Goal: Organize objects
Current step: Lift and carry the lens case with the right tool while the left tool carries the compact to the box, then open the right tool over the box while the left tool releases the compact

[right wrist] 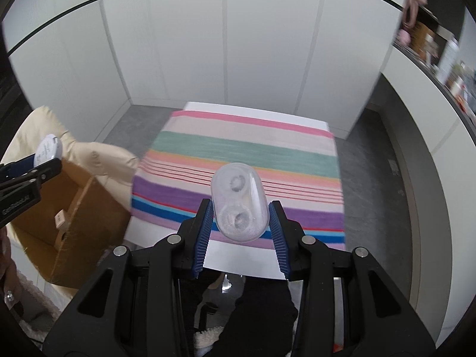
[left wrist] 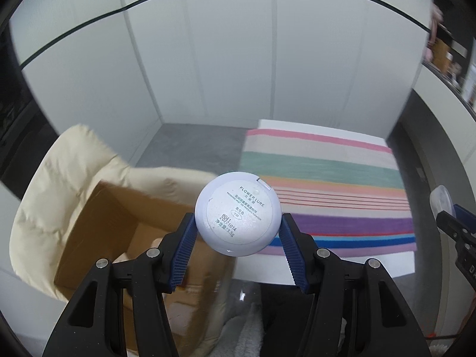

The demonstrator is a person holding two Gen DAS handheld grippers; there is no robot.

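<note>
My left gripper point(left wrist: 238, 223) is clamped partway closed on a round white compact point(left wrist: 238, 212), one blue pad point(left wrist: 186, 250) pressing its rim at nine o'clock and the other at three. The compact hangs clear of everything, its printed underside turned toward my camera, the lettering running slantwise. Under it at seven o'clock sits an open cardboard box point(left wrist: 98, 238), resting on a cream cushion point(left wrist: 44, 208) that wraps behind it toward ten o'clock. At two o'clock from the compact lies a striped cloth point(left wrist: 327, 178) over a white table point(left wrist: 357, 267), and past both stands a pale panelled wall point(left wrist: 238, 59).

My right gripper point(right wrist: 241, 217) is closed narrower, on a clear oval case point(right wrist: 238, 202) with two round wells showing through it. The pads point(right wrist: 205, 229) pinch its lower half from nine and three o'clock, and its upper end sticks out toward twelve. It too is held in the air, above the near edge of the table point(right wrist: 238, 261), with the cloth point(right wrist: 253, 154) spreading away behind it. Out at nine o'clock in this view I see my left gripper point(right wrist: 38, 162) with the compact point(right wrist: 49, 148) over the box point(right wrist: 74, 208) and cushion point(right wrist: 29, 128). A cluttered shelf point(right wrist: 431, 44) shows blurred at two o'clock.
</note>
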